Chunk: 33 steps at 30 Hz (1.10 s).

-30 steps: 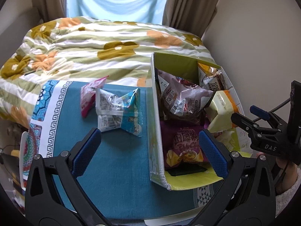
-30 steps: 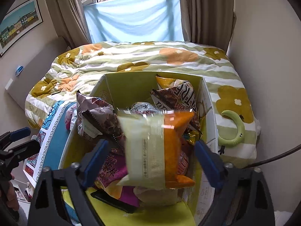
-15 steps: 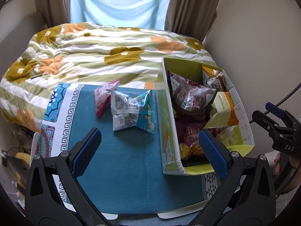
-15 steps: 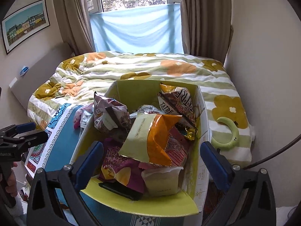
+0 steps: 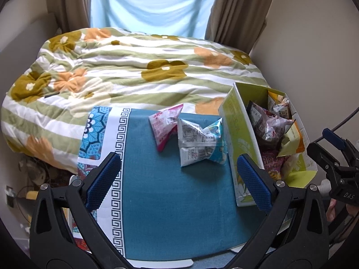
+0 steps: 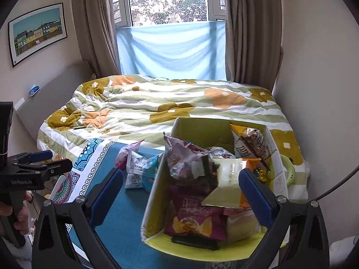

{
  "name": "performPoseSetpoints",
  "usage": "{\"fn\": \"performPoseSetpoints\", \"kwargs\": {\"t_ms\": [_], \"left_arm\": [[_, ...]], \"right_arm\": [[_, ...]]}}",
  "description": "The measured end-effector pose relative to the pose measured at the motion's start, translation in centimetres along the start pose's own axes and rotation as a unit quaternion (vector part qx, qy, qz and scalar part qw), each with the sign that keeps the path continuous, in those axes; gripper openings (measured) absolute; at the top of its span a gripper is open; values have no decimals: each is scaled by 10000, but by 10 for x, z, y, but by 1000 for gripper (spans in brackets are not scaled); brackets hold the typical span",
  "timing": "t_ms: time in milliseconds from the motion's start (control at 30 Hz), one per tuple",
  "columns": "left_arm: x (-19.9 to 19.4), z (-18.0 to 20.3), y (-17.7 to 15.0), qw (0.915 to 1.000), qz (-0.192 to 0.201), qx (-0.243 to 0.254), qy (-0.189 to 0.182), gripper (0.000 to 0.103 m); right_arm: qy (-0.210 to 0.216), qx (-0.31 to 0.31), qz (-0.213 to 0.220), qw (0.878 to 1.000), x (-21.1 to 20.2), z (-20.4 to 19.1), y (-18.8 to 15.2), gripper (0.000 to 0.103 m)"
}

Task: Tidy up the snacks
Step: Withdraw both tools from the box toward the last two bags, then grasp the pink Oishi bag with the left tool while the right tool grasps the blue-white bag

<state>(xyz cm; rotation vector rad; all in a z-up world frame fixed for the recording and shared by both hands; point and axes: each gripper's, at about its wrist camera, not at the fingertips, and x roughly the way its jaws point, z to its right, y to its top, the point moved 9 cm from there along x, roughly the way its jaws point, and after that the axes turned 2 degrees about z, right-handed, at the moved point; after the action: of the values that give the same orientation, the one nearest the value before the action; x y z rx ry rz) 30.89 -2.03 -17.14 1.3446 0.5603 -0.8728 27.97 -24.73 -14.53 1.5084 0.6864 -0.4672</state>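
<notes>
Change: green-and-orange packet [image 6: 231, 183], a second ago between the right gripper [image 6: 181, 198] fingers, now lies released atop the pile; gripper withdrawn.
Grippers: right and left gripper [image 5: 179, 179] both spread apart, empty.
Box [image 5: 237, 132]: right edge of the surface; holds several packets, nearly full.
Outstanding: blue-and-white packet [image 5: 202, 143] and pink packet [image 5: 165, 125] beside the box's left wall, on the teal cloth [image 5: 175, 206].
</notes>
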Motion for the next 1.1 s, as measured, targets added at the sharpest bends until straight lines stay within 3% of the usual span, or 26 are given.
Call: {"fn": "performPoseSetpoints", "kwargs": {"t_ms": [233,467,867,1100], "left_arm": [[23,-45,26,9993,-199,172,-283,102],[74,-71,48,9957,-552,394,-629,102],[214,-59,51,9850,-1378,577,-863,102],[263,-49,35,9808,-1672,659,-753,102]], "right_arm": [[-133,95,-199,9997,37,-62,-3,102],[-502,239,-418,9976,81,-99,-15,102],[-1552,353,-686,9849,164,-106,-47,102],[-1900,104,-849,9781,197,-93,-62,102]]}}
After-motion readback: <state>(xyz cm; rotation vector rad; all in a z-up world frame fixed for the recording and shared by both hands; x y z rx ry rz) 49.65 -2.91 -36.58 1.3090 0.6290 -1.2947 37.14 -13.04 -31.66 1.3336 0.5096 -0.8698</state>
